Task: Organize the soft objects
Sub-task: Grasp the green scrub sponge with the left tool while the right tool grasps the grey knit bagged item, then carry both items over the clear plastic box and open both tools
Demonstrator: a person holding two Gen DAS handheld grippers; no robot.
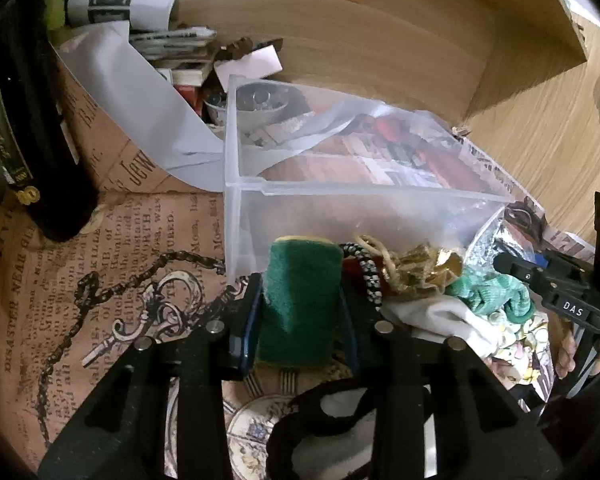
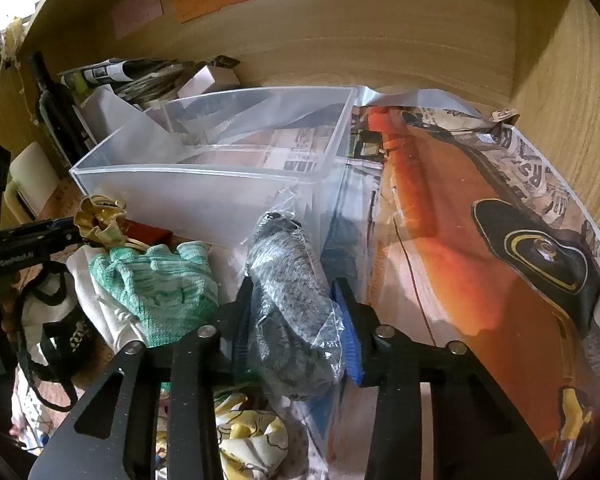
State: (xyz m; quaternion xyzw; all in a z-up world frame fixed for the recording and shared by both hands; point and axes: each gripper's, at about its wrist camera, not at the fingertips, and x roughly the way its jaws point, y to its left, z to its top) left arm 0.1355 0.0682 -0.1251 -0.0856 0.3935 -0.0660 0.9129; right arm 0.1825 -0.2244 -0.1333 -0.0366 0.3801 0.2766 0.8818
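My left gripper (image 1: pixel 300 304) is shut on a green scouring sponge (image 1: pixel 298 300), held just in front of the clear plastic bin (image 1: pixel 340 216). My right gripper (image 2: pixel 294 320) is shut on a grey fabric item wrapped in clear plastic (image 2: pixel 290 300), held near the same bin's (image 2: pixel 204 196) front right corner. A pile of soft things lies between them: a mint green knit glove (image 2: pixel 160 284), white cloth (image 1: pixel 440 316), gold fabric (image 1: pixel 424 268) and a black-and-white cord (image 1: pixel 366 268). The bin shows nothing soft inside it.
A dark bottle (image 1: pixel 40 128) stands at the left beside papers and boxes (image 1: pixel 172 40). A wooden wall (image 2: pixel 380 40) rises behind the bin. Printed paper covers the surface (image 1: pixel 100 272). A plastic-covered orange poster (image 2: pixel 460 240) lies at the right. A black-strapped mask (image 2: pixel 56 332) lies low left.
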